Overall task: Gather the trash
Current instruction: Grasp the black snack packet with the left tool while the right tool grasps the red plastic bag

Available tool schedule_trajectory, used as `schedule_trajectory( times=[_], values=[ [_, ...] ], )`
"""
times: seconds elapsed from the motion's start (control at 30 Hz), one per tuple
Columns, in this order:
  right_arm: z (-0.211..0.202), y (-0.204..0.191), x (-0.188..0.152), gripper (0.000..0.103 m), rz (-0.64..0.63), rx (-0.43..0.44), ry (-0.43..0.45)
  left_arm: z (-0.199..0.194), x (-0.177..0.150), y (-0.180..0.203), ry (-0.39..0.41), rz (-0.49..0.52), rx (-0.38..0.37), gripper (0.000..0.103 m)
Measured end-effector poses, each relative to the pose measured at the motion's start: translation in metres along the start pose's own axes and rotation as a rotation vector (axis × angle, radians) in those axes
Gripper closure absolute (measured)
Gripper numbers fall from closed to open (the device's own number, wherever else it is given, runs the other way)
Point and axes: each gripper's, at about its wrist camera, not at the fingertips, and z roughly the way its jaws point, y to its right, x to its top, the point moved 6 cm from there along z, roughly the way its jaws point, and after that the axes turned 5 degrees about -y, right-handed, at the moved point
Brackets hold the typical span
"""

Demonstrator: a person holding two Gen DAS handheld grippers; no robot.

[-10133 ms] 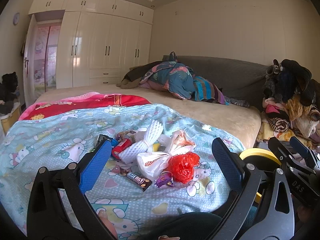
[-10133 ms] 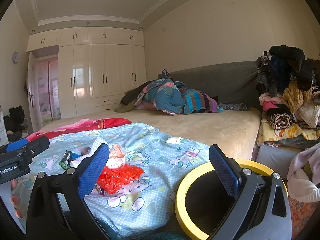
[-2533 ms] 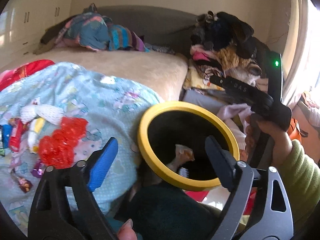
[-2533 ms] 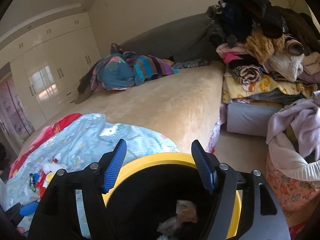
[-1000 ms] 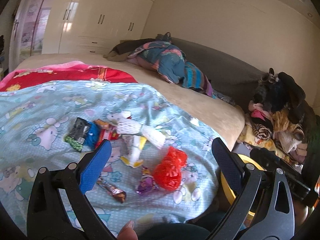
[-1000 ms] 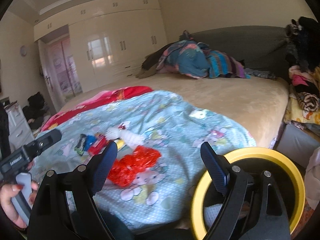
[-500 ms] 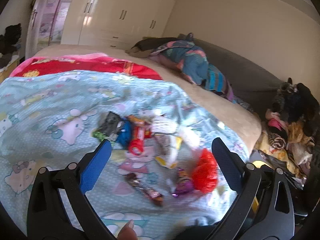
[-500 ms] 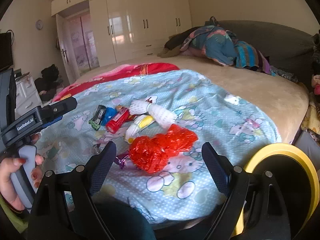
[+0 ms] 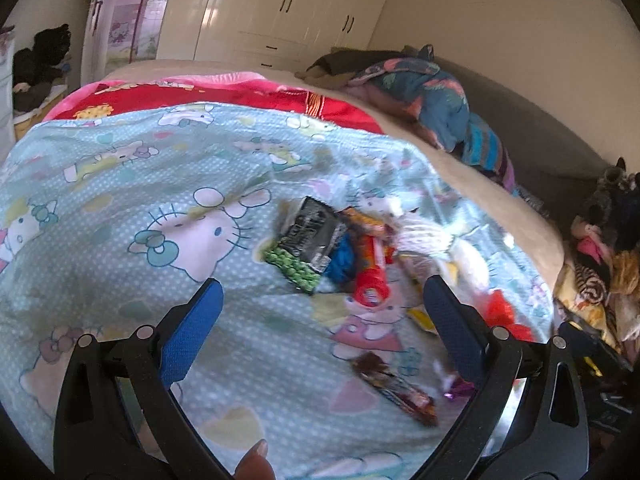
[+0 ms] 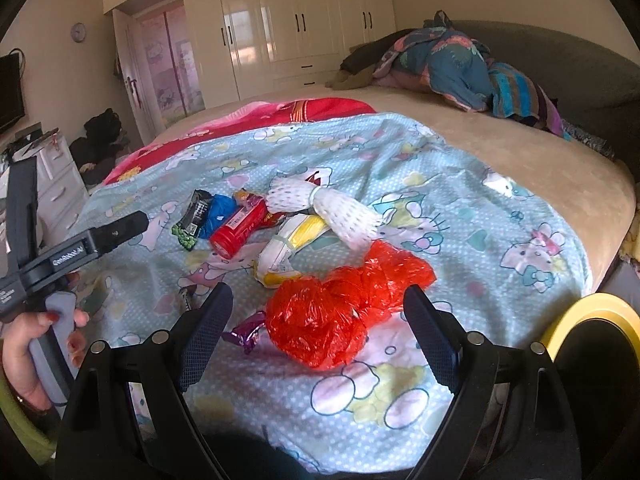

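Trash lies on a light blue cartoon blanket (image 10: 460, 208): a crumpled red plastic bag (image 10: 344, 304), a white foam net (image 10: 332, 208), a yellow-white wrapper (image 10: 288, 248), a red tube (image 10: 240, 224), a black-green packet (image 9: 308, 240) and a brown candy bar wrapper (image 9: 396, 388). My right gripper (image 10: 316, 332) is open, just in front of the red bag. My left gripper (image 9: 324, 328) is open and empty, just short of the black-green packet and red tube (image 9: 372, 272). The left gripper's body shows in the right wrist view (image 10: 80, 252).
A yellow-rimmed black bin (image 10: 588, 320) stands at the bed's right edge. A red blanket (image 9: 224, 96) and piled bedding (image 10: 452, 60) lie farther back. White wardrobes (image 10: 304, 12) line the far wall. Clothes are heaped at the right (image 9: 608, 248).
Both grippers have swung left from the bin back toward the trash on the blanket and moved closer to it. A white bag that lay in the pile earlier is gone from the blanket.
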Motion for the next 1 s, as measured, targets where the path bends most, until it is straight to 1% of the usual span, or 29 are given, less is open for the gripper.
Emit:
schedule_trajectory(
  times=[0.13, 0.23, 0.4, 0.5, 0.53, 0.57, 0.6, 0.67, 0.7, 0.73, 0.77, 0.8, 0.87, 0.93, 1.0],
  values=[
    [0.009, 0.0, 0.0, 0.019, 0.005, 0.017, -0.018, 0.017, 0.005, -0.001, -0.03, 0.029, 0.008, 0.011],
    [0.017, 0.001, 0.0, 0.019, 0.014, 0.033, -0.039, 0.032, 0.008, 0.003, -0.052, 0.061, 0.015, 0.018],
    [0.027, 0.002, -0.007, 0.031, 0.033, 0.074, -0.082, 0.049, 0.017, 0.007, -0.06, 0.087, 0.024, 0.02],
    [0.031, 0.004, -0.011, 0.044, 0.046, 0.096, -0.105, 0.059, 0.02, 0.007, -0.067, 0.09, 0.027, 0.025],
    [0.033, 0.004, -0.012, 0.05, 0.045, 0.099, -0.11, 0.061, 0.021, 0.006, -0.073, 0.086, 0.031, 0.028],
    [0.033, 0.004, -0.013, 0.056, 0.041, 0.097, -0.112, 0.066, 0.021, 0.004, -0.083, 0.073, 0.034, 0.033],
    [0.033, 0.004, -0.015, 0.058, 0.036, 0.094, -0.109, 0.068, 0.022, 0.001, -0.09, 0.062, 0.035, 0.035],
    [0.033, 0.005, -0.017, 0.067, 0.037, 0.096, -0.107, 0.073, 0.02, -0.003, -0.104, 0.032, 0.036, 0.046],
    [0.033, 0.007, -0.019, 0.069, 0.042, 0.098, -0.104, 0.075, 0.02, -0.006, -0.111, 0.021, 0.035, 0.048],
    [0.032, 0.008, -0.02, 0.07, 0.046, 0.099, -0.101, 0.076, 0.018, -0.008, -0.117, 0.01, 0.032, 0.053],
    [0.031, 0.009, -0.02, 0.072, 0.049, 0.101, -0.096, 0.077, 0.016, -0.009, -0.123, 0.003, 0.029, 0.056],
    [0.03, 0.009, -0.021, 0.072, 0.048, 0.101, -0.091, 0.078, 0.015, -0.01, -0.126, 0.0, 0.025, 0.057],
    [0.027, 0.009, -0.022, 0.076, 0.048, 0.104, -0.083, 0.078, 0.012, -0.012, -0.129, -0.009, 0.01, 0.062],
    [0.025, 0.01, -0.023, 0.077, 0.047, 0.105, -0.071, 0.075, 0.01, -0.013, -0.126, -0.021, 0.001, 0.065],
    [0.022, 0.01, -0.023, 0.079, 0.049, 0.109, -0.06, 0.07, 0.008, -0.015, -0.117, -0.044, -0.013, 0.086]
  ],
)
